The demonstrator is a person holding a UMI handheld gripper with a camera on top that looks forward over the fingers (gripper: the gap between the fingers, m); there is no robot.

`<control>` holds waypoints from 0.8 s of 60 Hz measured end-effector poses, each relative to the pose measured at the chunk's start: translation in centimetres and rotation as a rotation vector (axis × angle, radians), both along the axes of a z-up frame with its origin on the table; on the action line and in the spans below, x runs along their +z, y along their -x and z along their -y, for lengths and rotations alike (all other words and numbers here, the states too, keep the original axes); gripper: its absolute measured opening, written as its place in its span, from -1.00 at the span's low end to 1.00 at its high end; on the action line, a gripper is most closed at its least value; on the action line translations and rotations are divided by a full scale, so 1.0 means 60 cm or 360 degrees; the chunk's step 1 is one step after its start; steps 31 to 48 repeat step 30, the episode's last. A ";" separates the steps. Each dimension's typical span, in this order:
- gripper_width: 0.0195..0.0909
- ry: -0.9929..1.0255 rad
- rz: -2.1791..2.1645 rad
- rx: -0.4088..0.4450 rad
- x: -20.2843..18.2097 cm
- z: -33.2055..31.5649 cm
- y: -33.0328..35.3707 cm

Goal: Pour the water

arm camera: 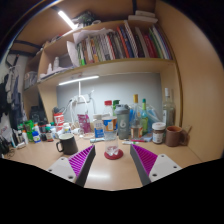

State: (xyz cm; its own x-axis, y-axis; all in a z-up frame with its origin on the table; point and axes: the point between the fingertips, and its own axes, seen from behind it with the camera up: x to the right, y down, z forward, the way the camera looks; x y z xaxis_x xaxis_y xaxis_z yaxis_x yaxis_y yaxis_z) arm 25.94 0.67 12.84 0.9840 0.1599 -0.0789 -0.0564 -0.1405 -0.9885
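My gripper (pixel 113 163) hovers over a light wooden desk (pixel 112 172) with its purple-padded fingers spread wide and nothing between them. Just ahead of the fingertips a clear glass (pixel 113 144) stands upright on a red coaster (pixel 113 154). Behind the glass a plastic water bottle (pixel 108 119) with a blue label stands at the back of the desk. A black mug (pixel 68 144) sits off to the left, beyond the left finger.
Several bottles and jars (pixel 140 120) crowd the back of the desk under a lit shelf. A brown cup (pixel 174 135) and a small jar (pixel 158 132) stand to the right. Books (pixel 120 45) fill the shelf above. Cluttered small items (pixel 25 132) lie at the left.
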 end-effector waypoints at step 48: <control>0.64 -0.0095 -0.0129 0.0027 0.076 0.288 -0.041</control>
